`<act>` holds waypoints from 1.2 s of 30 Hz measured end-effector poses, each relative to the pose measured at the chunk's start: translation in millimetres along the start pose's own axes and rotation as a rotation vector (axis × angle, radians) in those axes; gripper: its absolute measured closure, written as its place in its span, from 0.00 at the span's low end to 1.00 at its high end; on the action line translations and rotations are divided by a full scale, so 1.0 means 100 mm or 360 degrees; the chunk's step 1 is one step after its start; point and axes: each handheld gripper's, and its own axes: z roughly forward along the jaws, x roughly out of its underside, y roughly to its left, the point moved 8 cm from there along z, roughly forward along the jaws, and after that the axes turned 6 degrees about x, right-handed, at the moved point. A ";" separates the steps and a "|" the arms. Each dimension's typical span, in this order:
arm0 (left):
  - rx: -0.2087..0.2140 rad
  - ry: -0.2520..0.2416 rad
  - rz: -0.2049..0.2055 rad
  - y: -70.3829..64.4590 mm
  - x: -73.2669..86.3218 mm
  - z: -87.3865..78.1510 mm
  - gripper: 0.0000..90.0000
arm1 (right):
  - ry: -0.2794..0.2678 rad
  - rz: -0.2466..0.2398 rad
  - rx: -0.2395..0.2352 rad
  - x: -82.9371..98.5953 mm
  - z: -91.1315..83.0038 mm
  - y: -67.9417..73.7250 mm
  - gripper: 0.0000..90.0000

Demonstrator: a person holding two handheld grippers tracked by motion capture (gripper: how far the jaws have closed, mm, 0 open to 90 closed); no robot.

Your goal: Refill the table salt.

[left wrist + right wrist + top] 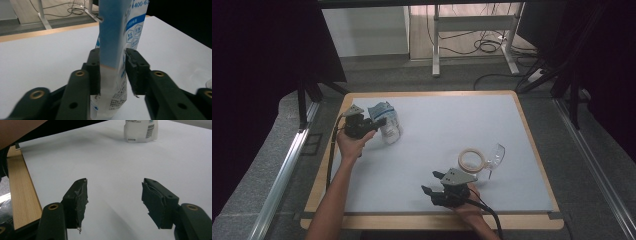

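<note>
The table has a pale, matte white top with a light wooden rim showing its grain along the edges. Near its far left corner stands a soft plastic pouch, blue across its upper part and white below, with small printed text, hexagon marks and a barcode panel on the white part. The film looks thin and glossy, creased where it bends, and a small hang slot is cut near its top edge.

The left gripper holds this pouch: in the left gripper view its two black jaws stand on either side of the upright pouch, their dull, rough-faced pads pressed against the film at the line where blue meets white. The pouch's base rests on the table top. The jaw arms are flat, matte black pieces with brass-coloured rivets.

The right gripper sits near the front edge of the table, well apart from the pouch, with its jaws spread wide and nothing between them (the pads look frayed at their lower corners). In the right gripper view the pouch shows far off, its white lower part and barcode facing the camera.

Just beyond the right gripper lie a ring of cream tape and, touching it, clear safety glasses with a transparent curved lens.
</note>
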 end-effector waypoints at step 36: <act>0.0039 -0.0112 0.0072 -0.07 -0.07 0.03 0.99 | 0.0000 0.0000 0.0002 0.01 0.03 0.01 0.42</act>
